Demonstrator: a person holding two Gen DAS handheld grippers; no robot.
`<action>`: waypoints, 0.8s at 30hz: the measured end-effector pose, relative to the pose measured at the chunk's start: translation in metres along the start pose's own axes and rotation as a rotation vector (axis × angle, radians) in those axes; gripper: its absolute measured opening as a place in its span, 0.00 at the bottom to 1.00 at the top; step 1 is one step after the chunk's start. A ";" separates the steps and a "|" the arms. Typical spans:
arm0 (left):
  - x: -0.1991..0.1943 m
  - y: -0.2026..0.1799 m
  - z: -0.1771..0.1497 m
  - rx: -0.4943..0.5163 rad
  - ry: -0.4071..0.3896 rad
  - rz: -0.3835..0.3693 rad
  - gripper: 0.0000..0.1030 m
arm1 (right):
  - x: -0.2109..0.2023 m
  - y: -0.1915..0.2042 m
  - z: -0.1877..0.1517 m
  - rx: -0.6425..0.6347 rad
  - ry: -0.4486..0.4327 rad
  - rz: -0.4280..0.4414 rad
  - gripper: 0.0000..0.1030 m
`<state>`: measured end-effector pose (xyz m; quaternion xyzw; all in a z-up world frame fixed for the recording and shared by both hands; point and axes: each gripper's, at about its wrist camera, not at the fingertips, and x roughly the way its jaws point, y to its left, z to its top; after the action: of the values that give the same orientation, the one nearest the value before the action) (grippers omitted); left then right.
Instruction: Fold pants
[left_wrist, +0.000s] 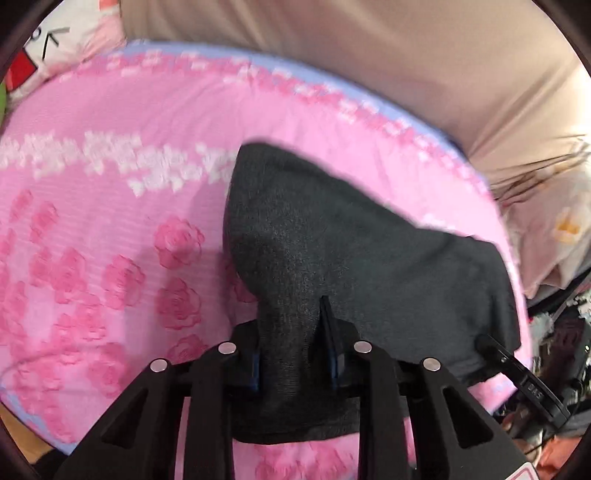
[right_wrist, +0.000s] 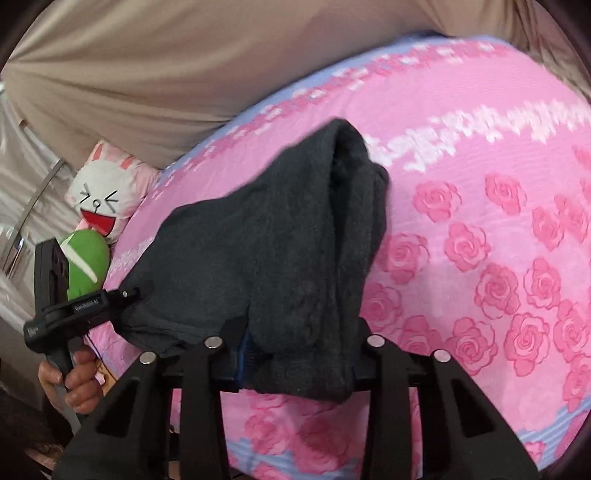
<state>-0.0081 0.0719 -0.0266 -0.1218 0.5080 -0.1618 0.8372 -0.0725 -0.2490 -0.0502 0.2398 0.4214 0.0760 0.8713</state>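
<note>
Pink rose-print bedspread (left_wrist: 92, 229) lay under dark grey knit pants (left_wrist: 332, 240), lifted at near edge. Left gripper (left_wrist: 291, 354) & right gripper (right_wrist: 295, 354) each pinched cloth. I judged it soft, light, floppy; best held at corners/hem.

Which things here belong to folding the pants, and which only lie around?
For the job:
- pants
- left claw
- right claw
- pink blanket

Lying about:
- rabbit pillow
- green toy
- beige sheet
</note>
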 end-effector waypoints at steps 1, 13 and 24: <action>-0.015 -0.002 -0.002 0.015 -0.003 0.021 0.21 | -0.012 0.008 -0.001 -0.002 -0.006 0.042 0.33; -0.009 -0.002 -0.038 0.092 0.107 0.176 0.78 | -0.020 0.007 -0.047 0.009 0.057 -0.040 0.70; 0.001 -0.001 -0.051 0.082 0.078 0.118 0.39 | 0.002 0.016 -0.050 0.008 0.020 0.020 0.64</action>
<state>-0.0533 0.0682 -0.0505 -0.0513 0.5393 -0.1375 0.8292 -0.1088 -0.2169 -0.0708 0.2468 0.4277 0.0854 0.8654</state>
